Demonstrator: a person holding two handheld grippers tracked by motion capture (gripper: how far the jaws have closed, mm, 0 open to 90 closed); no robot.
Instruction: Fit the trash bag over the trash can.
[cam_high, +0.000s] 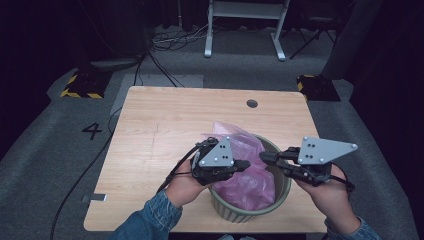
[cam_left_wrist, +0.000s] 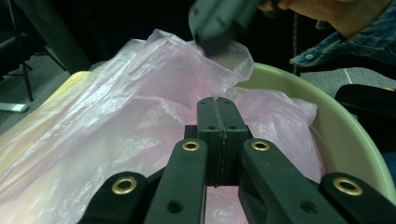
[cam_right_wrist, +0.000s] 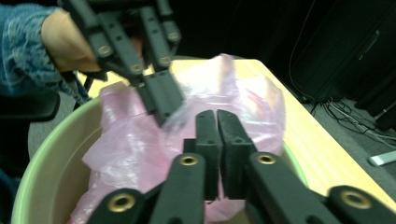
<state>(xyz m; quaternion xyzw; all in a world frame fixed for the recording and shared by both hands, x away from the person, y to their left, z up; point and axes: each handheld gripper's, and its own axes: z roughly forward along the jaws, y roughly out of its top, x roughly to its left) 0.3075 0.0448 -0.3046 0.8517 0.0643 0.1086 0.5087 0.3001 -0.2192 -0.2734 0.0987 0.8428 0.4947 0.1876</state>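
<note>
High view: both grippers' jaws together pinching crinkly pink plastic bag (cam_high: 245, 170) inside round ribbed bin (cam_high: 285, 187).

Left black two-jaw gripper (cam_high: 243, 164) and right black two-jaw gripper (cam_high: 263, 157): each carries a grey three-cornered plate with pale screws, brass-ringed rivets along its black linkage arms, and a trailing black cable. Both forearms wear blue denim sleeves (cam_high: 150, 217).
</note>
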